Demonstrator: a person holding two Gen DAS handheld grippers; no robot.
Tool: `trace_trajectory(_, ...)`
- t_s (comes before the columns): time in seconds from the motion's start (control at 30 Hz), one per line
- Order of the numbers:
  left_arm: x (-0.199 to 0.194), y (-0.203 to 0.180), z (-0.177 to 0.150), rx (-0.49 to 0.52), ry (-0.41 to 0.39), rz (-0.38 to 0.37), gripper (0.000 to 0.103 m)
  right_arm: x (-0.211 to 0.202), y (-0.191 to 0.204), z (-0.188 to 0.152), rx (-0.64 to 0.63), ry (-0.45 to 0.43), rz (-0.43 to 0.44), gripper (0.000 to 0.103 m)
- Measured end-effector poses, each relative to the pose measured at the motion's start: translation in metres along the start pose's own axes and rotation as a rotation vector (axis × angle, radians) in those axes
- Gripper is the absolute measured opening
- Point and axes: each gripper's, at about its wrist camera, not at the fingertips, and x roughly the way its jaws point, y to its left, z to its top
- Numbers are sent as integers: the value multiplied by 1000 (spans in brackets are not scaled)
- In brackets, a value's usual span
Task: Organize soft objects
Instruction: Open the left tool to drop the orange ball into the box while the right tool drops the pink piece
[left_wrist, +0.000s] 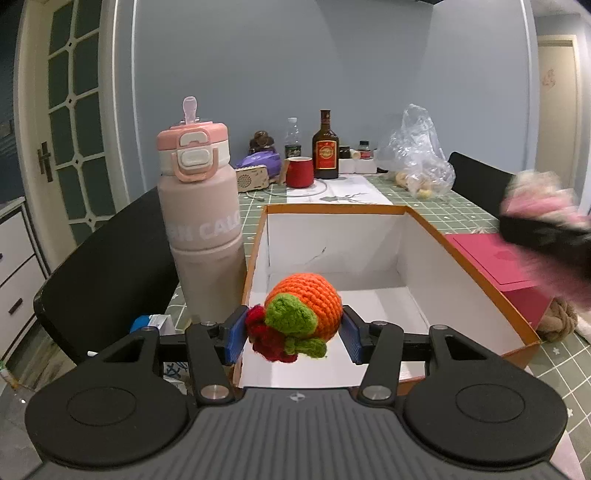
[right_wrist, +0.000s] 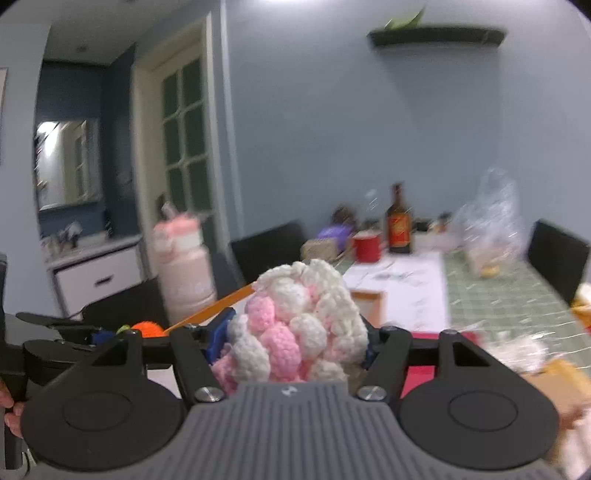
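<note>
On the left, a tall pink water bottle (left_wrist: 201, 229) stands on the green checked table (left_wrist: 465, 210), just beside the left wall of an open box (left_wrist: 436, 240) that is white inside with an orange rim. The left gripper (left_wrist: 293, 334) hangs over the near end of this box, and its two blue pads press on the sides of an orange knitted ball (left_wrist: 310, 304) with green and dark red bits at the front, so the ball is pinched and held above the white floor of the box. At the far edge of the table stand a red cup (left_wrist: 299, 171), a dark bottle with a red label (left_wrist: 325, 147) and a crinkly clear bag (left_wrist: 417, 155). To the right of the box lies a flat red box (left_wrist: 491, 258), and a brown rope knot (left_wrist: 557, 319) sits by the near right corner of the open box. Farther right, the right gripper (right_wrist: 291, 339) is up in the air and looks blurry. A soft pink and white knitted toy (right_wrist: 299, 325) fills the gap between its pads, which squeeze it on both sides. In the right wrist view, the orange ball and the left gripper show low at the left, and fingers (right_wrist: 13, 417) of a hand peek in at the left edge.
</note>
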Motion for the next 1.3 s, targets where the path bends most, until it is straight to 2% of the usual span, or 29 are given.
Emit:
trace_trajectory(0.23,0,10,-7,-19,42,-61,62,30,21,-8,-27,58,-21,64)
trace_trajectory(0.37,-10,18,-11,-40,14,-103,65,35,25,-12,-43,97,-6,64)
trace_trajectory(0.43,-18,19,-12,-33,-15,-114,74,40,28,-13,-60,115,-35,64)
trace_trajectory(0.5,-24,19,-12,-33,-32,-144,91,43,30,-16,-72,126,-48,64)
trace_trajectory(0.9,-38,32,-11,-113,-83,-108,92,50,35,-22,-81,161,-34,65)
trace_trajectory(1.0,-42,31,-12,-109,-88,-103,92,52,37,-22,-99,163,-33,75)
trace_trajectory(1.13,-47,27,-11,-93,-108,-101,92,41,43,-23,-137,98,-44,98)
trace_trajectory(1.3,-52,23,-10,-80,-108,-112,92,22,41,-16,-136,33,-52,100)
